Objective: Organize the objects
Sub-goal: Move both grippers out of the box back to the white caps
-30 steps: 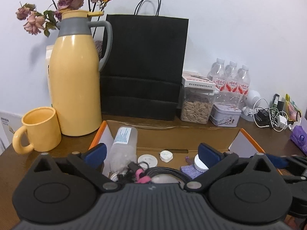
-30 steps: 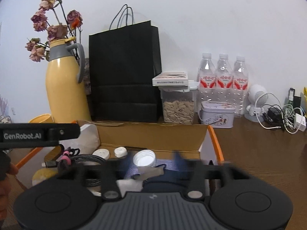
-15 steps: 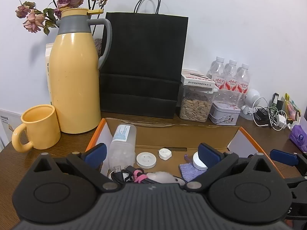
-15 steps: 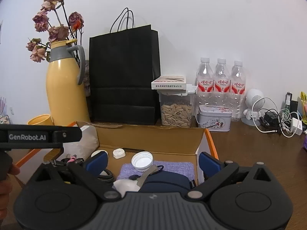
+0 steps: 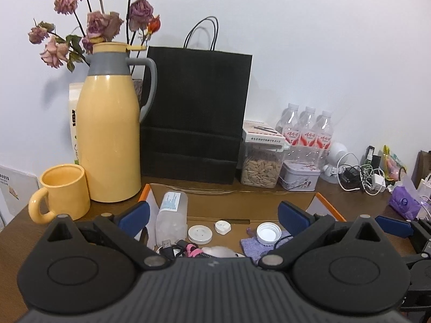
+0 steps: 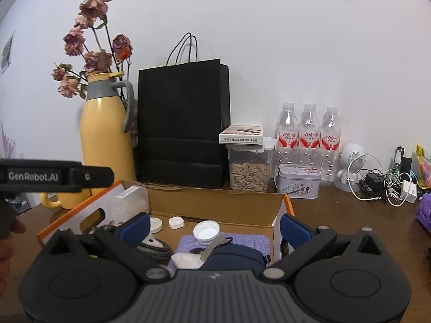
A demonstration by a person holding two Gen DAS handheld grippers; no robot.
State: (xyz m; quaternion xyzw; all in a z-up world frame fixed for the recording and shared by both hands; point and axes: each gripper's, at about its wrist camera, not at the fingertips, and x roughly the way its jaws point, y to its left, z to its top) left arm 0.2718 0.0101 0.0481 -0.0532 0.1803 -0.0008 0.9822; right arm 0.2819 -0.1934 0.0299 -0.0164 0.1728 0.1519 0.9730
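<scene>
An open cardboard box (image 5: 250, 204) (image 6: 215, 207) lies on the brown table in front of both grippers. It holds a clear bottle (image 5: 171, 218), a round white disc (image 5: 200, 234), a small white square piece (image 5: 222, 226), a white cap (image 5: 268, 233) (image 6: 206, 232) on a purple cloth (image 6: 242, 242), a dark blue pouch (image 6: 234, 257) and a coiled cable (image 5: 188, 250). My left gripper (image 5: 212, 216) is open and empty above the box's near side. My right gripper (image 6: 215, 227) is open and empty above the pouch.
A yellow jug (image 5: 109, 137) and yellow mug (image 5: 63, 192) stand at the left. A black paper bag (image 5: 196, 113), a seed jar (image 5: 261, 165), a tin (image 5: 299, 179) and water bottles (image 5: 307, 134) line the wall. Tangled chargers (image 5: 363, 175) lie at the right.
Both grippers have risen and drawn back from the box. The right gripper's fingers, blurred and closer together a second ago, now stand wide apart. The box's contents lie still.
</scene>
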